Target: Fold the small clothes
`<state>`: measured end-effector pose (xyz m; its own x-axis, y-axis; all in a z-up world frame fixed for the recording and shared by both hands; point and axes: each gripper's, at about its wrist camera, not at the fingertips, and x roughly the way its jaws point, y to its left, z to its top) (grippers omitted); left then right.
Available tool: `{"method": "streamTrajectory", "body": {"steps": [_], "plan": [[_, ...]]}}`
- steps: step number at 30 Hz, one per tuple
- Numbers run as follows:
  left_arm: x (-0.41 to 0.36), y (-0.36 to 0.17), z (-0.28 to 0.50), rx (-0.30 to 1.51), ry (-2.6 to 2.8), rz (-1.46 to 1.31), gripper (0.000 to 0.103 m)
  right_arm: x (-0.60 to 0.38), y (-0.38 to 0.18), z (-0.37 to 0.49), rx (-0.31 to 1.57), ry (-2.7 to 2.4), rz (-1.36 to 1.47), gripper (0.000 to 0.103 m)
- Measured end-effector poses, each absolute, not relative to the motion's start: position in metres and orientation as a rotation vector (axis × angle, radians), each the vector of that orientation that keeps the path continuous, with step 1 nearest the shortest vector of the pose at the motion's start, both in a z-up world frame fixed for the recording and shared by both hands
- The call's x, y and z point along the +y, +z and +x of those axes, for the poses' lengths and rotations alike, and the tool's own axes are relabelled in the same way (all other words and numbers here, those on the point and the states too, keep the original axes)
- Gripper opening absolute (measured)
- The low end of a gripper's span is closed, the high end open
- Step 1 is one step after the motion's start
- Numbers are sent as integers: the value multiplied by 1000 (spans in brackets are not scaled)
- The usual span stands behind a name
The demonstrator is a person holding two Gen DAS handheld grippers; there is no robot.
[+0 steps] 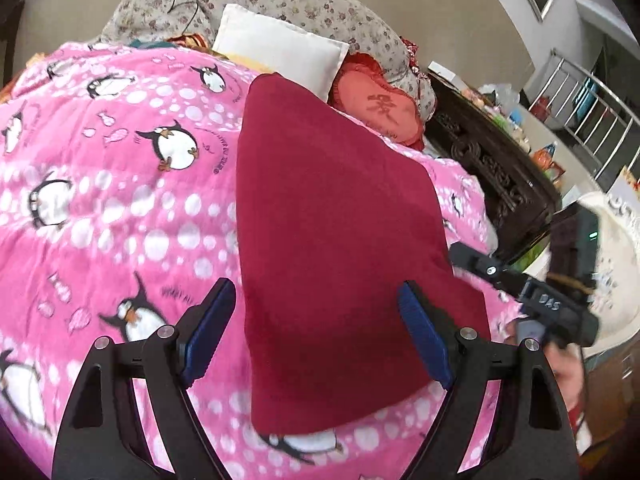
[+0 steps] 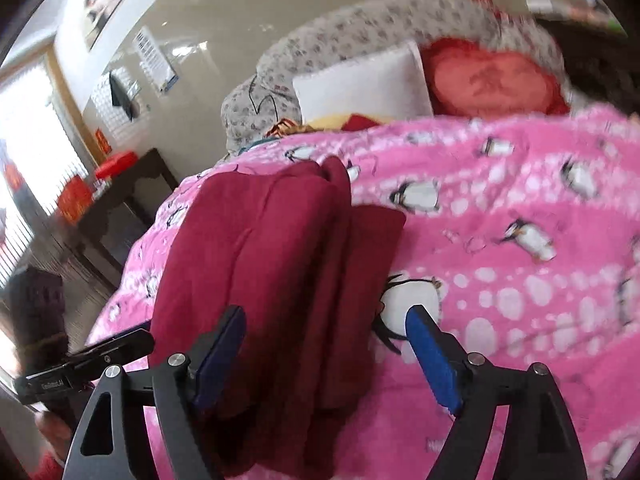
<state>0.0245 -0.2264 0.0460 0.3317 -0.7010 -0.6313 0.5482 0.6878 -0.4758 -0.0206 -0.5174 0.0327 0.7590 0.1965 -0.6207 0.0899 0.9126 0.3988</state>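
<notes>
Lying across the middle of the left wrist view, the dark red garment (image 1: 340, 216) is a soft, matte, fleecy cloth, folded into a long panel that narrows toward the upper centre and ends in a rounded hem at the bottom. It rests on a plush pink blanket (image 1: 120, 208) printed with penguins and white dots, spread over the bed. The left gripper (image 1: 316, 332) stands wide open, holding nothing, its blue ribbed pads either side of the garment's lower part. At the right edge the right gripper (image 1: 524, 292) shows as a black body (blurred).

The right wrist view shows the garment (image 2: 272, 280) from its side, in thick stacked folds with rounded ridges, which the other view does not reveal. The right gripper (image 2: 328, 352) is also wide open and grips nothing. In the upper part of the frame sit a white pillow (image 2: 364, 84), a red heart-shaped cushion (image 2: 492, 80) and a floral quilt (image 2: 360, 28).
</notes>
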Motion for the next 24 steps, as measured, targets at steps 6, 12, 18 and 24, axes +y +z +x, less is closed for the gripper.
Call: {"method": "streamTrajectory", "body": {"steps": [6, 12, 18, 24], "plan": [[-247, 21, 55, 1013, -863, -234, 85, -502, 32, 4, 686, 86, 379, 87], [-252, 15, 58, 1015, -888, -270, 77, -483, 35, 7, 694, 47, 240, 57], [-232, 47, 31, 963, -890, -223, 55, -459, 77, -33, 621, 123, 186, 29], [-187, 80, -16, 953, -868, -172, 55, -426, 94, -78, 625, 217, 194, 28]]}}
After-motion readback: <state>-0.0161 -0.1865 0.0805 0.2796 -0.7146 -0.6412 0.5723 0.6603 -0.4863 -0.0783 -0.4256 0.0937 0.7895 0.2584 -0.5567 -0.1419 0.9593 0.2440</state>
